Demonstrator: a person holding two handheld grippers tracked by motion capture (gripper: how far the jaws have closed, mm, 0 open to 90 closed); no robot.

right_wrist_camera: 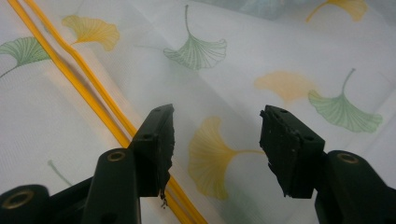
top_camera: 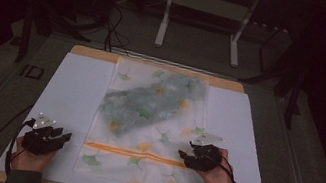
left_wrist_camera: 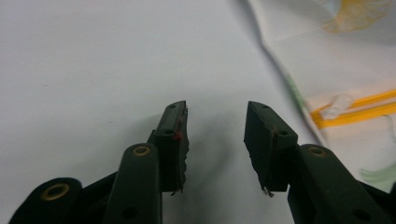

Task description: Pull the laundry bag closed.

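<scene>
A translucent white zip bag printed with green and yellow ginkgo leaves [top_camera: 143, 134] lies flat along the middle of the white-covered wooden surface [top_camera: 74, 91], its long side running away from the person. Inside the bag, in its far half, sits a crumpled blue-grey cloth with the same leaf colours showing through [top_camera: 149, 102]. Across the bag's near part runs a double orange zip strip [top_camera: 135, 153], from its left edge to its right edge.

The left tongs [top_camera: 63, 135] rest low over the bare white cover just left of the bag's near left edge, held in the person's left hand [top_camera: 29, 159]. In the left gripper view the left tongs [left_wrist_camera: 215, 140] stand moderately wide with nothing between them, white cover beneath, and the bag's left edge and the end of the orange strip [left_wrist_camera: 359, 107], with a small white slider on it, lie to their right, apart from the jaws.

The right tongs [top_camera: 182, 155] sit over the bag's near right part, just at the right end of the orange strip, held in the person's right hand [top_camera: 219, 177]. In the right gripper view the right tongs [right_wrist_camera: 217, 149] are wide and grip nothing; a yellow leaf print shows in the gap, and the orange strip [right_wrist_camera: 84, 79] passes under the jaw seen at the left there.

Beyond the surface, a white metal frame stand [top_camera: 206, 8] stands on the grey floor [top_camera: 199, 47], with dark cables near it.
</scene>
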